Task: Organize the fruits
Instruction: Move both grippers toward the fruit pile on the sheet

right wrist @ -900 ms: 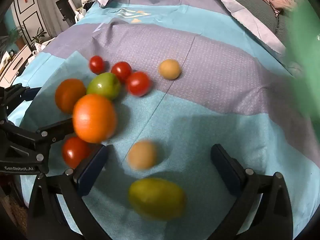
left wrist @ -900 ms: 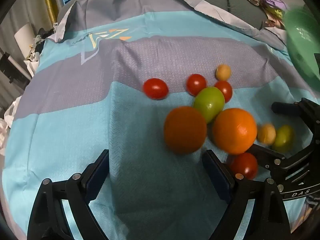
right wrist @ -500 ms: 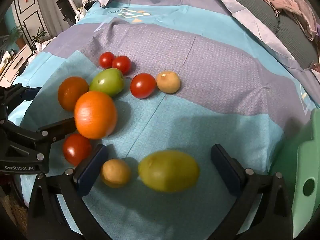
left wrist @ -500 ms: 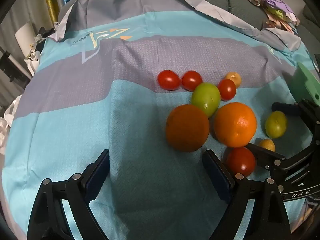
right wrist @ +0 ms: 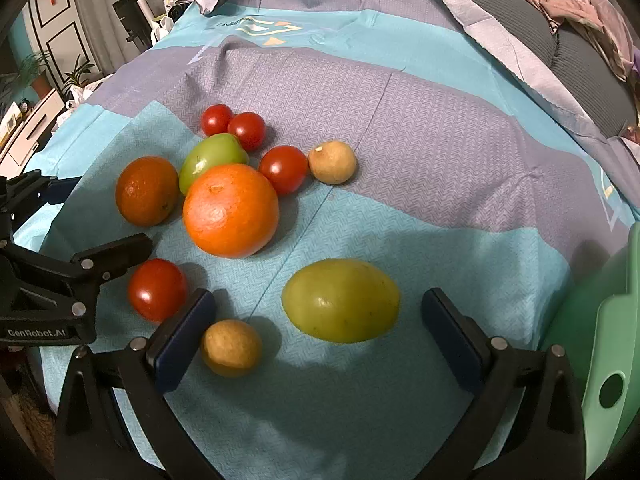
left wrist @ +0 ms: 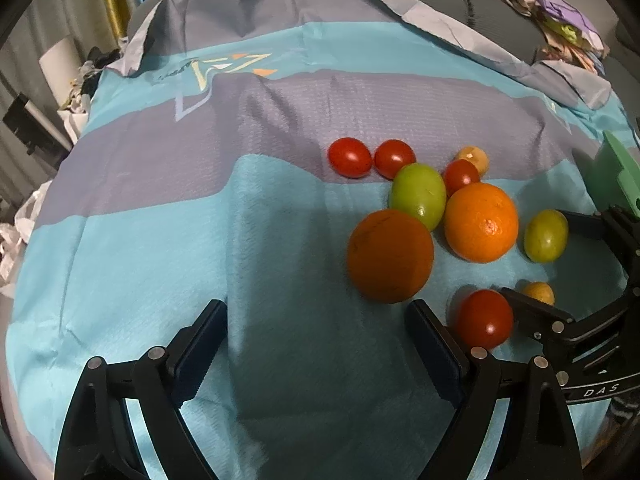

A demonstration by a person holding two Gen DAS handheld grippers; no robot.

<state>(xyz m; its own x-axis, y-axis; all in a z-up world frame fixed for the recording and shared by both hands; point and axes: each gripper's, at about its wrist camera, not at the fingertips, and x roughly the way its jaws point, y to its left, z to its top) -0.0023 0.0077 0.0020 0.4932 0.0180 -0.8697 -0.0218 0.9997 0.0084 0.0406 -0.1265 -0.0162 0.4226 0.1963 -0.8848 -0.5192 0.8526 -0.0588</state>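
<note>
Several fruits lie loose on a blue and grey cloth (left wrist: 200, 200). In the left wrist view: two oranges (left wrist: 390, 255) (left wrist: 481, 222), a green fruit (left wrist: 418, 195), red tomatoes (left wrist: 349, 157) (left wrist: 484, 319) and a yellow-green fruit (left wrist: 546, 235). My left gripper (left wrist: 316, 344) is open and empty, just short of the darker orange. In the right wrist view my right gripper (right wrist: 316, 330) is open and empty; the yellow-green fruit (right wrist: 341, 301) lies just ahead of its jaws and a small tan fruit (right wrist: 231, 347) lies by its left finger.
A pale green plastic container (right wrist: 600, 340) stands at the right edge of the cloth; it also shows in the left wrist view (left wrist: 616, 184). A pile of clothes (left wrist: 540, 12) lies at the back right. Furniture and plants (right wrist: 48, 80) stand off to the left.
The fruits have rolled and come to rest: the yellow-green fruit and small tan fruit shifted in front of my right gripper, and two tomatoes closed up. The green container settled at the right edge.
</note>
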